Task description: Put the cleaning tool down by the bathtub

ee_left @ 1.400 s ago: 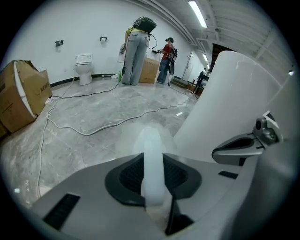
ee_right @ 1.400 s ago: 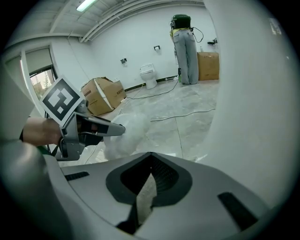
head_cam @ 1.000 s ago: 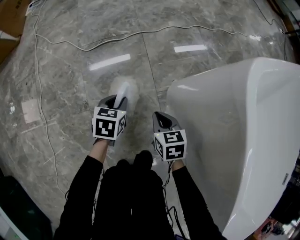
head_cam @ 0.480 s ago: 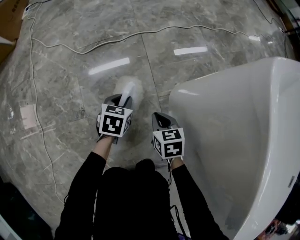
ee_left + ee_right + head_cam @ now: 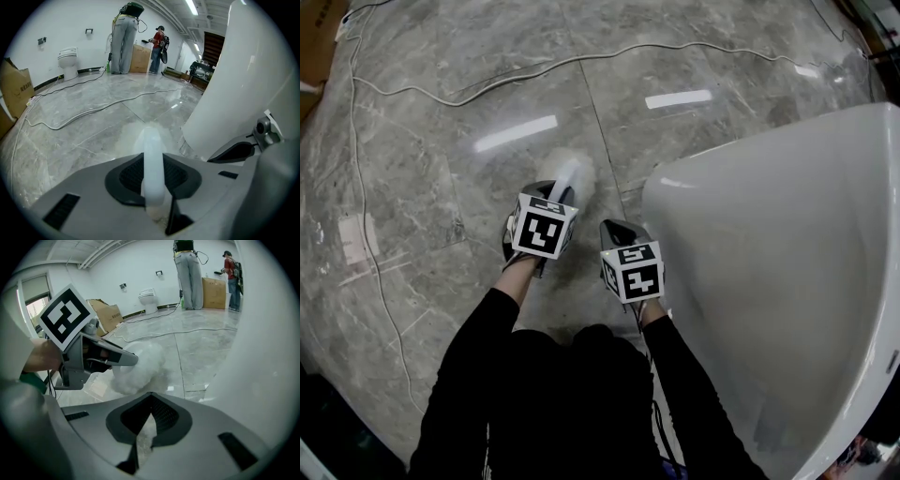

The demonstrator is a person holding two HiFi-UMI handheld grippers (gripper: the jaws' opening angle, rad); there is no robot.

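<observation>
**Firmly gripped: fluffy cleaning tool held low beside the tub**

Just above the middle of the head view is the cleaning tool [image 5: 569,169], a fluffy white head on a pale, translucent handle. It sits over the grey floor, a little to the left of the bathtub's rounded end. Whether the fluff touches the floor cannot be told from any view.

The left gripper [image 5: 555,194] is clamped on the handle. In the left gripper view the handle runs straight up between the two dark pads, which press on it from both sides, and the fluff spreads out beyond the tips. The left marker cube [image 5: 544,228] sits just below the jaws in the head view.

The right gripper [image 5: 619,231] is beside the left one, nearer the tub and apart from the tool. Its jaws are closed tip to tip with nothing between them. In the right gripper view only a sliver of floor shows behind the pads, and the tool's head lies to the upper left of them.

The white bathtub [image 5: 787,244] fills the right side of the head view. The marbled grey floor [image 5: 431,159] takes up the rest, and a thin cable [image 5: 487,89] winds across its upper part. Black sleeves [image 5: 469,375] reach up from the bottom edge. In the upper left of the left gripper view a toilet [image 5: 69,58] stands by the far wall, and two people [image 5: 124,40] stand near a cardboard box [image 5: 140,57].
</observation>
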